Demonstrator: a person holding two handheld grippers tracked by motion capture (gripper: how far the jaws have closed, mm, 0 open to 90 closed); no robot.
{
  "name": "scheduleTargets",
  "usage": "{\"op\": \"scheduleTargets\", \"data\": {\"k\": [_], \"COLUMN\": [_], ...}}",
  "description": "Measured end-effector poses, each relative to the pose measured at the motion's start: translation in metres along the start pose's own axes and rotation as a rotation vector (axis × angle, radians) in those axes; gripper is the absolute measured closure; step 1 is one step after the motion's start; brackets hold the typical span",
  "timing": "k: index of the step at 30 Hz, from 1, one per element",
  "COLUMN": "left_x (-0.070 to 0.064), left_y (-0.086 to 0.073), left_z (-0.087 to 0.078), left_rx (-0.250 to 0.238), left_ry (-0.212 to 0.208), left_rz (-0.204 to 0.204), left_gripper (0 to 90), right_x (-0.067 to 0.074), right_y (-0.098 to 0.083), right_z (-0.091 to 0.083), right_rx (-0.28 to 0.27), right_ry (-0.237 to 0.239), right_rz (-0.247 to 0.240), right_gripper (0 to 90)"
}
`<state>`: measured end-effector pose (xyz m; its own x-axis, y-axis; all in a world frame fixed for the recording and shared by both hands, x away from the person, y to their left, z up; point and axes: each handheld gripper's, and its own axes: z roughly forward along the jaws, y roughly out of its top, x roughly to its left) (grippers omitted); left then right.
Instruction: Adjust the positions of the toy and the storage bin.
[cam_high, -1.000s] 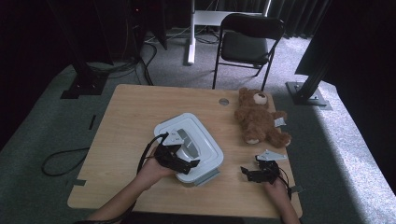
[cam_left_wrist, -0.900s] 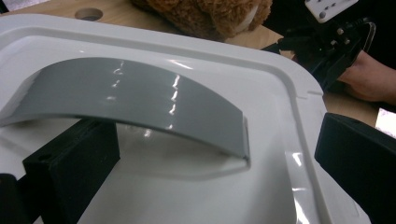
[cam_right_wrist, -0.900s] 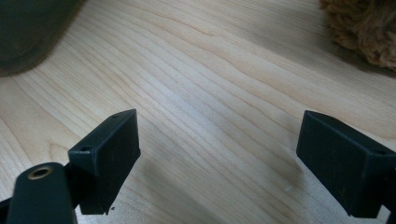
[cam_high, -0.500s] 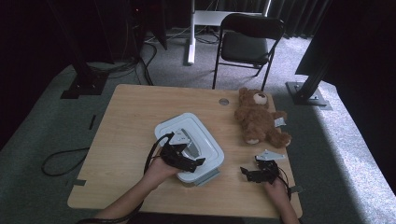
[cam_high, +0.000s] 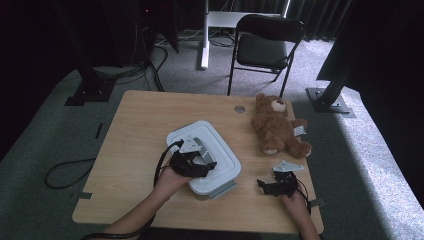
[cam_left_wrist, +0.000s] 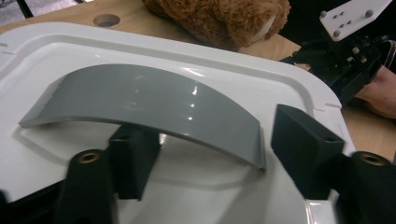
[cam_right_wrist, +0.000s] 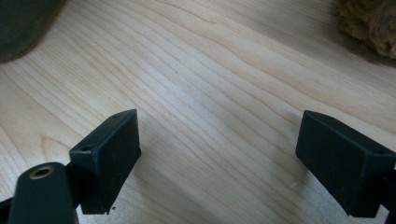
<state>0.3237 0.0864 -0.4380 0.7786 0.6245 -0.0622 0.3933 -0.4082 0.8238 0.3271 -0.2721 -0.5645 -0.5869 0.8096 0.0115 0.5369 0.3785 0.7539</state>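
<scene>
So the white lidded container (cam_high: 205, 157) sits near the middle of the wooden surface (cam_high: 140, 130), and the left hand-held gripper (cam_left_wrist: 212, 149) is right over its lid, going for the curved grey handle (cam_left_wrist: 140, 105). Its jaws have just been closing in, and the handle's right end is between them, but from the left gripper view the pads aren't pressing on it yet: one is tucked under the arch, the other is standing off past the handle's end, with a clear gap.

The right hand-held gripper (cam_high: 275, 186) is parked on the surface near the front right corner, jaws wide apart with nothing but bare wood between them. The teddy bear (cam_high: 277, 125) lies just beyond it.

My worry: the grab is landing at the very end of the handle, not the middle. That handle looks slick and tapered, so the pads could slide off the tip. And if they do bite there, lifting probably tilts the lid or drags the whole container, since nothing's holding the base down.
</scene>
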Motion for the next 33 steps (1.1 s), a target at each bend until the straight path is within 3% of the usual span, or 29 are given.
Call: {"op": "scheduleTargets", "data": {"k": [5,10,14,16,26,33], "left_x": [-0.0011,-0.0025,-0.0010,-0.0005,0.0020,0.0010], "left_y": [-0.0025,-0.0038,-0.0036,-0.0038,-0.0051,-0.0071], "left_z": [-0.0002,0.0006,-0.0001,-0.0011,-0.0034,-0.0079], "left_rx": [-0.010,-0.018,-0.020,-0.019,-0.030,-0.043], "left_ry": [0.012,-0.005,-0.019,-0.040,-0.063,-0.068], "left_rz": [0.013,0.026,0.006,-0.003,-0.016,-0.003], "left_gripper": [38.2,44.1,46.6,52.1,54.0,55.2], "right_x": [0.0004,0.0007,0.0009,0.0008,0.0005,-0.0004], "right_y": [0.0001,0.0001,0.0001,0.0001,0.0000,-0.0001], "right_z": [0.0003,0.0004,0.0004,0.0003,0.0002,-0.0002], "right_rx": [0.001,0.002,0.003,0.004,0.002,0.000], "right_ry": [-0.005,-0.008,-0.009,-0.008,-0.006,0.000], "right_rz": [-0.004,-0.005,-0.005,-0.003,0.000,0.005], "right_gripper": [13.0,13.0,13.1,13.0,13.1,13.1]}}
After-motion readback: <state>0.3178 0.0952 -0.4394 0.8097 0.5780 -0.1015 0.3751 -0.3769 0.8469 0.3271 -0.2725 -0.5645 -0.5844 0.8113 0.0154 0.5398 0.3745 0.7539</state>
